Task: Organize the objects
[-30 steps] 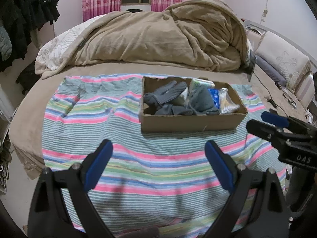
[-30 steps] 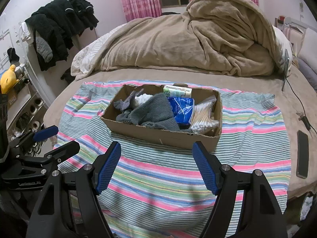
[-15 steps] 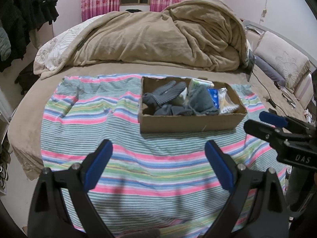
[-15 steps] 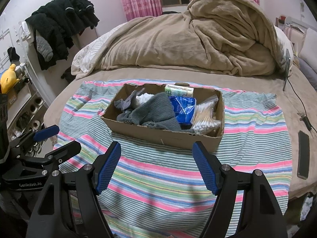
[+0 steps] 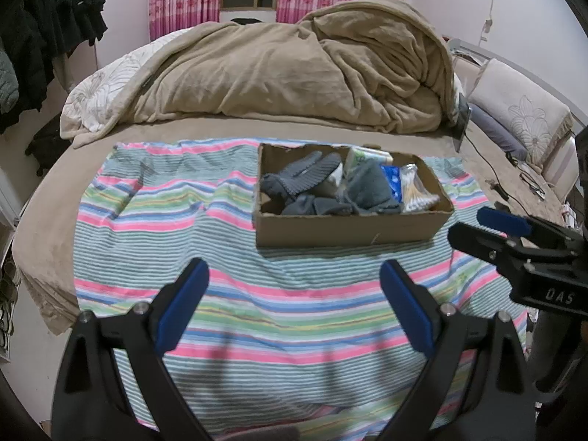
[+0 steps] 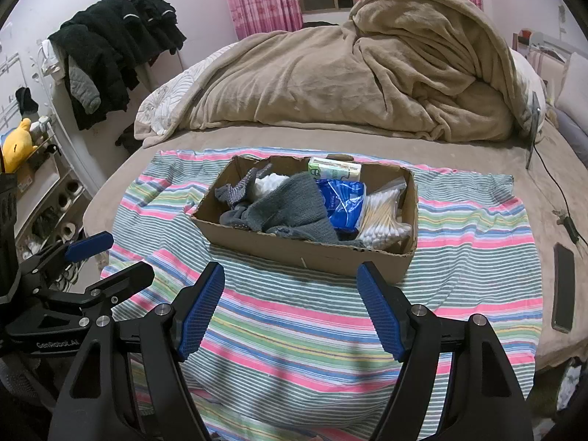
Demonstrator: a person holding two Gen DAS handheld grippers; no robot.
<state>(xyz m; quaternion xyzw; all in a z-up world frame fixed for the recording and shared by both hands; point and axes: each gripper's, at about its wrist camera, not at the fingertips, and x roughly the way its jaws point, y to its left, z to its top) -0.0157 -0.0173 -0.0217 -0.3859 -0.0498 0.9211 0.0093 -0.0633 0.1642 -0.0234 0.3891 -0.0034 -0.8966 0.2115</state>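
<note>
A cardboard box sits on a striped cloth on the bed. It holds grey gloves, a grey knit cloth, a blue packet, a bag of cotton swabs and a green-white pack. My left gripper is open and empty, in front of the box. My right gripper is open and empty, also short of the box. Each gripper shows at the side of the other's view, the right one and the left one.
A heaped tan blanket lies behind the box. A black phone and a cable lie on the bed at the right. Dark clothes hang at the left, above a shoe shelf. Pillows are at the right.
Both views have shifted slightly. The box sits a little nearer in the right wrist view. Both grippers stay open and empty.
</note>
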